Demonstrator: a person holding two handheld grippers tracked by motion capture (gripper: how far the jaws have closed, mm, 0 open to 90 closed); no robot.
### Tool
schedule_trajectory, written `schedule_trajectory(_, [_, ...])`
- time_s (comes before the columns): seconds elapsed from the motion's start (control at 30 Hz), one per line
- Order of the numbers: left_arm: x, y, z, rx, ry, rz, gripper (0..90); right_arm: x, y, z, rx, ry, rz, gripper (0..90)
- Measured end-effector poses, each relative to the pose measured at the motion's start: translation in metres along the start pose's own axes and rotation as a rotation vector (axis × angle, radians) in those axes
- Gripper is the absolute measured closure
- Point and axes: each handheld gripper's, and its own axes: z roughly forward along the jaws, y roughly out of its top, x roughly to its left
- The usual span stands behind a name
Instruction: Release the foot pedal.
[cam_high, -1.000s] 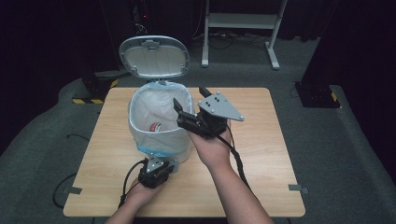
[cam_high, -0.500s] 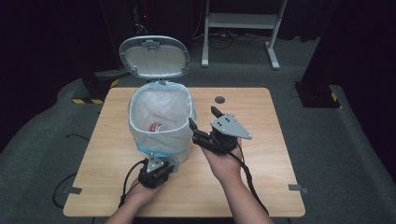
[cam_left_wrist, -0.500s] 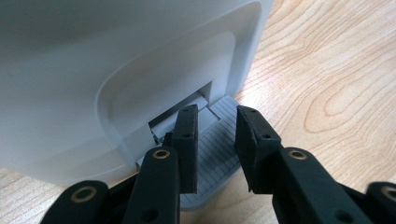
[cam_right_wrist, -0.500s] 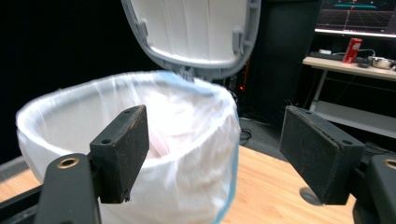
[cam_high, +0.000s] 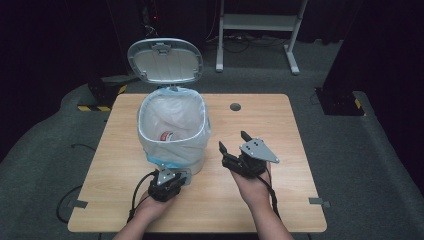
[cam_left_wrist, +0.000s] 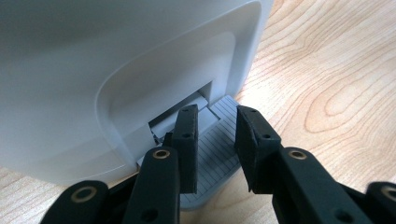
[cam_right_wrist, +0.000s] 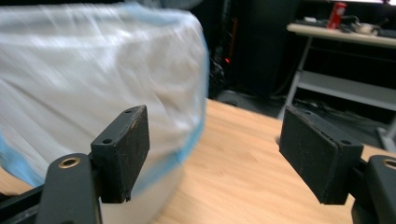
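Observation:
A white pedal bin (cam_high: 172, 130) with a clear blue-edged liner stands on the wooden table (cam_high: 280, 125), its lid (cam_high: 165, 60) raised. A red and white item (cam_high: 166, 135) lies inside. My left gripper (cam_high: 173, 174) is at the bin's base; in the left gripper view its open jaws (cam_left_wrist: 215, 116) rest on the grey ribbed pedal (cam_left_wrist: 215, 154) under the bin wall (cam_left_wrist: 93, 70). My right gripper (cam_high: 233, 140) hovers low to the right of the bin, apart from it. Its jaws (cam_right_wrist: 212, 135) have just been closing a little, stand open and hold nothing; the liner (cam_right_wrist: 93, 70) lies to their left.
A dark round hole (cam_high: 235, 106) sits near the table's far edge. A white desk frame (cam_high: 260, 25) stands on the floor behind. Cables trail from both grippers toward the near edge. Bare wood (cam_right_wrist: 233, 177) spreads right of the bin.
My right gripper has come down from beside the bin's rim and back toward the near right of the table, with nothing in it. The left gripper and the raised lid have stayed put.

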Motion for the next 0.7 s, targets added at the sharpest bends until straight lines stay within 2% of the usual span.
schedule_trajectory(0.13, [0.000,0.000,0.000,-0.001,-0.001,-0.003,69.7,-0.014,-0.020,-0.005,0.031,-0.035,0.021,26.1])
schedule_trajectory(0.27, [0.000,0.000,0.000,-0.001,-0.003,-0.005,69.7,-0.030,-0.046,-0.008,0.093,-0.057,0.036,29.2])
schedule_trajectory(0.43, [0.001,0.000,0.000,0.001,-0.006,-0.009,69.7,-0.048,-0.086,-0.004,0.211,-0.102,0.077,33.4])
schedule_trajectory(0.53, [0.000,0.000,0.000,0.000,-0.005,-0.009,69.7,-0.054,-0.111,-0.002,0.278,-0.120,0.111,35.7])
schedule_trajectory(0.57, [0.000,0.000,0.000,-0.001,-0.003,-0.008,69.7,-0.054,-0.118,-0.002,0.295,-0.127,0.111,37.1])
schedule_trajectory(0.63, [0.000,0.000,0.000,-0.001,0.000,-0.007,69.7,-0.055,-0.127,0.001,0.356,-0.110,0.100,37.6])
schedule_trajectory(0.7, [-0.001,0.000,0.000,-0.001,0.002,-0.006,69.7,-0.054,-0.134,0.004,0.412,-0.115,0.064,37.5])
